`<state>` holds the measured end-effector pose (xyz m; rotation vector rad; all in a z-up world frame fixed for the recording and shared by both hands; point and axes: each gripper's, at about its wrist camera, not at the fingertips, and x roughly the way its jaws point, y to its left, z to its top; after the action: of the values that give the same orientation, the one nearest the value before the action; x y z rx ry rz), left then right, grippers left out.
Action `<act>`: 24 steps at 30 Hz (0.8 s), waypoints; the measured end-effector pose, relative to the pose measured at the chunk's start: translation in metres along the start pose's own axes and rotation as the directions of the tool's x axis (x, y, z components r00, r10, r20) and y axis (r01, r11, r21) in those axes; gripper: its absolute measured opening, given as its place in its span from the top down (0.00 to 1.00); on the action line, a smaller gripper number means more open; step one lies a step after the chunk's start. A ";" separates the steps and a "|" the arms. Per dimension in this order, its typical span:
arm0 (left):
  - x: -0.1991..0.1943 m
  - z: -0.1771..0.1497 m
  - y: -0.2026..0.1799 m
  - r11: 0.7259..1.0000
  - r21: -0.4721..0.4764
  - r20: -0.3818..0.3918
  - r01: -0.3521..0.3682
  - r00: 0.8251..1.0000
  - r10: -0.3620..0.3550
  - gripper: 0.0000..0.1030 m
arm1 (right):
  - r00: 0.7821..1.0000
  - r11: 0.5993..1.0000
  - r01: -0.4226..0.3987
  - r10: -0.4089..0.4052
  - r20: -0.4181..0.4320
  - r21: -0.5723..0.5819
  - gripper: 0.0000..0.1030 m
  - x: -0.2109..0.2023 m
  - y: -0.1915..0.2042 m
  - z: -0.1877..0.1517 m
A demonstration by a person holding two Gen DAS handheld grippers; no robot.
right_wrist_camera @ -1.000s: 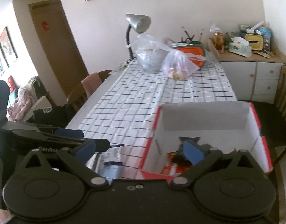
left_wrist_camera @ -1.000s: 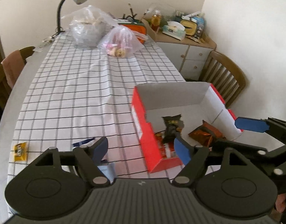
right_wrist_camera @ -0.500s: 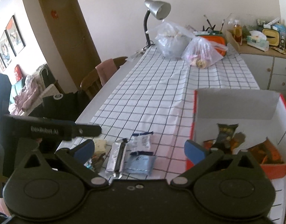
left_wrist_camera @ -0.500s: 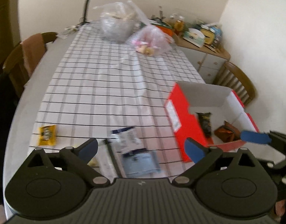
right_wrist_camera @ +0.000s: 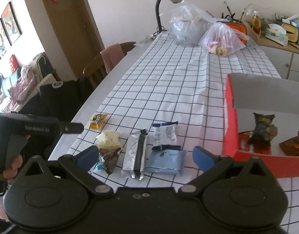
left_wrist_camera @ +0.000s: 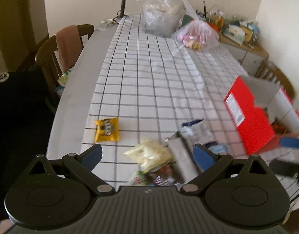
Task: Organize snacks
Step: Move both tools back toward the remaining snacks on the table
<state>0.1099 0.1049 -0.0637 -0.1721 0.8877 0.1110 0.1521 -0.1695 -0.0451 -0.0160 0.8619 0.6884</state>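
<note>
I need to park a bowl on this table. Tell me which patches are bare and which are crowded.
Bare: the wide checked cloth between the plastic bags at the far end and the snack packets near the grippers. Crowded: the near edge, from the yellow packet across to the red box.
</note>
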 end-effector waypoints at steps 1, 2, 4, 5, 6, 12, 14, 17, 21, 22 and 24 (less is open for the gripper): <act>0.002 -0.004 0.002 1.000 0.015 -0.003 -0.005 1.000 0.005 0.03 | 1.000 1.000 -0.003 0.003 -0.006 0.000 0.00 0.003 0.002 0.000; 0.005 -0.008 0.004 0.999 0.030 -0.009 -0.010 1.000 0.010 0.03 | 1.000 1.000 -0.005 0.005 -0.012 0.001 0.00 0.007 0.005 0.000; 0.009 -0.017 0.006 0.998 0.063 -0.018 -0.007 1.000 0.008 0.03 | 1.000 1.000 -0.010 0.010 -0.026 -0.001 0.01 0.013 0.011 -0.001; 0.011 -0.022 0.006 0.997 0.081 -0.016 -0.011 1.000 0.013 0.03 | 0.999 1.000 -0.013 0.013 -0.034 -0.003 0.01 0.016 0.013 -0.001; 0.013 -0.026 0.007 0.995 0.098 -0.017 -0.020 1.000 0.022 0.03 | 0.999 1.000 -0.016 0.016 -0.043 -0.005 0.01 0.020 0.018 -0.001; 0.030 -0.045 0.017 0.991 0.132 -0.063 -0.003 0.998 0.012 0.03 | 0.996 0.999 -0.040 0.039 -0.086 -0.001 0.02 0.045 0.036 -0.003; 0.034 -0.050 0.020 0.990 0.144 -0.072 -0.002 0.997 0.012 0.03 | 0.994 0.999 -0.042 0.042 -0.105 0.005 0.04 0.056 0.041 -0.004; 0.040 -0.058 0.022 0.986 0.164 -0.085 -0.003 0.996 0.017 0.03 | 0.987 0.998 -0.053 0.055 -0.149 0.020 0.07 0.075 0.047 -0.007; 0.048 -0.060 0.033 0.989 0.147 -0.098 -0.014 0.995 0.028 0.04 | 0.978 0.997 -0.060 0.069 -0.195 0.052 0.14 0.097 0.051 -0.008; 0.050 -0.059 0.035 0.990 0.142 -0.100 -0.018 0.994 0.033 0.04 | 0.977 0.996 -0.062 0.073 -0.200 0.056 0.16 0.101 0.053 -0.008; 0.052 -0.059 0.042 0.990 0.139 -0.109 -0.024 0.993 0.039 0.04 | 0.975 0.996 -0.069 0.079 -0.209 0.055 0.18 0.109 0.057 -0.008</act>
<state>0.0907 0.1358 -0.1453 -0.0355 1.0058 0.0698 0.1638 -0.0671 -0.1128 -0.0144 1.0872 0.7444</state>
